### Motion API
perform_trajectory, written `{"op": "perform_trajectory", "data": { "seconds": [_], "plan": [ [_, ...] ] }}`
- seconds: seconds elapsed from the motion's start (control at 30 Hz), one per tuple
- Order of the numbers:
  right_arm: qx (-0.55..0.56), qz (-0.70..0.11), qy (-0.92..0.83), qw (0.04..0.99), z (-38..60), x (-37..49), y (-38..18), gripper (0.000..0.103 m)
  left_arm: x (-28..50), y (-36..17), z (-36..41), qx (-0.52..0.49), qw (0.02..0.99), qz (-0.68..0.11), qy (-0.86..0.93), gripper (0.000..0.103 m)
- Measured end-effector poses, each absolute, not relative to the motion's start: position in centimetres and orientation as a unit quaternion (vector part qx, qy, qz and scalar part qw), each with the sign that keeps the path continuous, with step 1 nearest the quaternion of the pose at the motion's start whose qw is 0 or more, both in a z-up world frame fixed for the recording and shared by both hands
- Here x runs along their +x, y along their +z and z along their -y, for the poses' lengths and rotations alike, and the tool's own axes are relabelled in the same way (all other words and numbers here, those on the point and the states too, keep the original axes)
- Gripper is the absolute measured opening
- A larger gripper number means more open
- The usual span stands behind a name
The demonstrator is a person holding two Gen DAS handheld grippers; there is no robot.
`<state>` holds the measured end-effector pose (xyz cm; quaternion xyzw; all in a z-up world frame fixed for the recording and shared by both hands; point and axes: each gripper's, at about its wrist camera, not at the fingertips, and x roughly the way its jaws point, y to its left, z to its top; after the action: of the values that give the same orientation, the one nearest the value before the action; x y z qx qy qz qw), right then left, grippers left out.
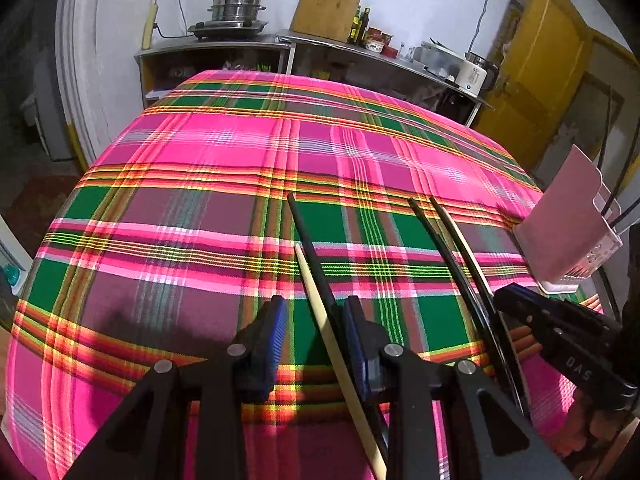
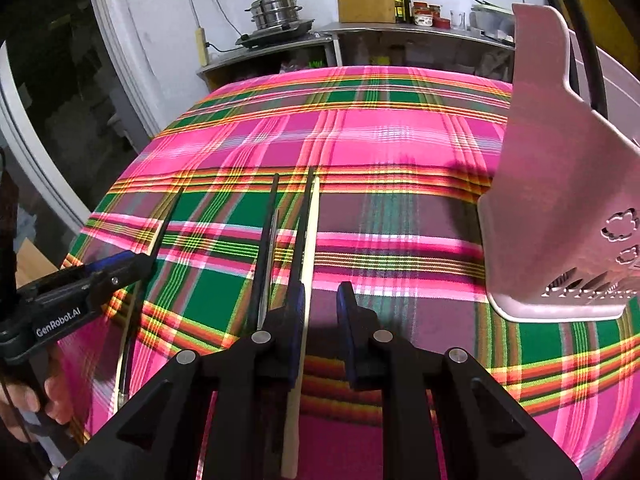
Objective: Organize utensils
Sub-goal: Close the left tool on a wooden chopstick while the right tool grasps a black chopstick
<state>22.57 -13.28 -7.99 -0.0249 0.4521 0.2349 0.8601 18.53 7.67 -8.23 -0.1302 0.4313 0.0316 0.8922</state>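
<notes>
Right now, per label:
Left gripper: jaws spread wide, low over the plaid cloth; blue pads not pressing anything.
Chopsticks, left pair: black stick & pale stick lie crossed on the cloth between the left jaws, running near to far; both sit close to the right pad, contact w/ it can't be told.
Right gripper: jaws parted too, nothing pinched.
Chopsticks, right pair: pale stick & dark stick lie side by side, passing beside the left pad; whether they touch it can't be told. Another dark stick lies just left of them.
Holder: pink plastic utensil caddy stands upright on the cloth, right side; dark sticks poke up out of it in left-cam view.
Cross view: left gripper shows at left edge of right cam, right gripper at right edge of left cam.
Bkgd: steel steamer pot on stove, wooden board leaning on wall, far shelf.
</notes>
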Motion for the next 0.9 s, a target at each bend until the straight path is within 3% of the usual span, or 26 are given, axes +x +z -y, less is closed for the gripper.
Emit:
{"op": "perform_trajectory", "data": {
  "seconds": [0.53, 0.9],
  "plan": [
    [-0.049, -0.448, 0.236, 0.861, 12.5, 22.0, -8.3, 0.017, 16.4, -8.2, -9.2, -0.179, 0.89, -0.417, 0.033, 0.03],
    [-0.046, -0.448, 0.238, 0.86, 12.6, 22.2, -8.3, 0.017, 16.3, -8.2, -7.8, -0.124, 0.896, -0.421, 0.063, 0.031]
  ]
}}
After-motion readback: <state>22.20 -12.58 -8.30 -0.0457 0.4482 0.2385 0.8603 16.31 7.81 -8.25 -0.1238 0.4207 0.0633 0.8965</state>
